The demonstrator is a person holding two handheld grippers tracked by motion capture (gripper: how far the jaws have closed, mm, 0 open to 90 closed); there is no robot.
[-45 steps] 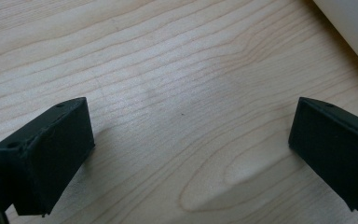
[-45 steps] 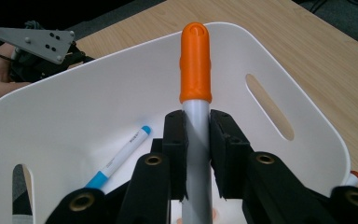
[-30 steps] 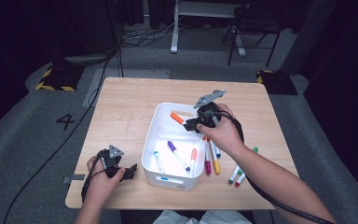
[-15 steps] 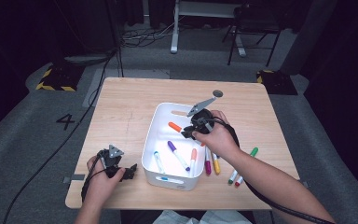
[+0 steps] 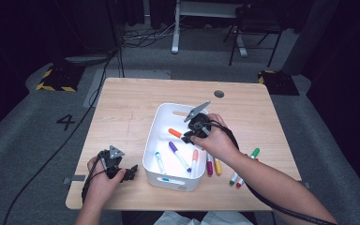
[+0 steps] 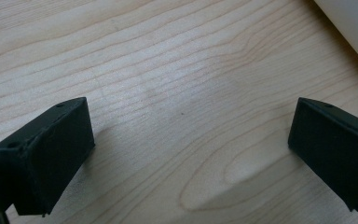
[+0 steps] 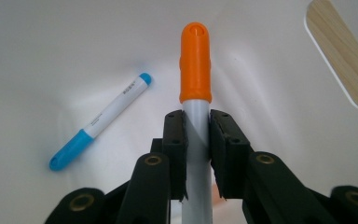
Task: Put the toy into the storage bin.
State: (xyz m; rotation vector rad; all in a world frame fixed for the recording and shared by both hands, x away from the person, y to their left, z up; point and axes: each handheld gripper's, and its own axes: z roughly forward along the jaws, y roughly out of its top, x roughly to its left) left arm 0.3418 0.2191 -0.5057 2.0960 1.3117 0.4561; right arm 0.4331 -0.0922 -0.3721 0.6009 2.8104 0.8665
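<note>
An orange marker point(image 7: 196, 65) is being held over the inside of a white bin point(image 5: 155, 123), clamped by its grey barrel in the right tongs point(image 7: 196, 140). This is likely the placing step; next, the jaws need to part so it drops beside the blue marker point(image 7: 100, 120). The left tongs point(image 6: 186, 140) are resting wide apart and empty on the worktop point(image 5: 122, 108). More markers are lying right of the bin.

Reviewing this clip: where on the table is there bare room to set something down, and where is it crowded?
The table is bare left of the white bin, from its far edge to the left gripper, and along the far strip behind the bin. It is crowded right of the bin, where loose markers lie under the forearm, and inside it, where the right gripper holds the orange marker.
</note>
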